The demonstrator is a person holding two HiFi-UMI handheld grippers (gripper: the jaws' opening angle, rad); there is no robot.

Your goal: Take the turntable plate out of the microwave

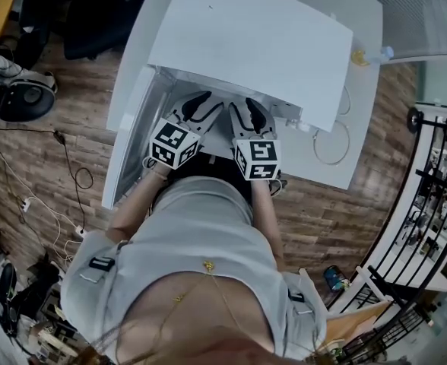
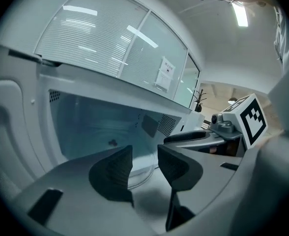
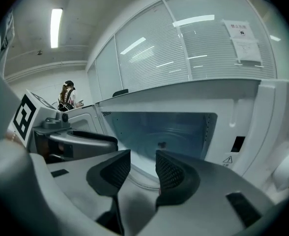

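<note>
- The left gripper (image 2: 144, 154) has its jaws spread, with a clear gap between the pads and nothing pinched. It is tilted slightly downward at the mouth of the microwave (image 1: 246, 36).
- The right gripper (image 3: 143, 159) sits just beside it on the right, also with its jaws apart and empty, and faces into the same opening.
- The glass turntable plate (image 2: 140, 171) lies flat on the cavity floor, just ahead of and below both pairs of jaws. Its near rim shows through each gap.
- The step in hand looks like the approach, since neither gripper has a grip on the plate yet.
- The next move probably calls for each gripper to take the near rim between its pads. They would then close, raise the plate off its hub and draw it out level.
- The open door (image 1: 128, 143) stands to the left of the left gripper.
- The control panel (image 3: 277, 132) rises to the right of the right gripper, so the opening gives little sideways room for two grippers.
- The glass is smooth and may slip, and the cavity's front lip could catch the rim.
- Further out, a cable loop (image 1: 331, 147) lies on the white table (image 1: 360, 166), clear of the work.
</note>
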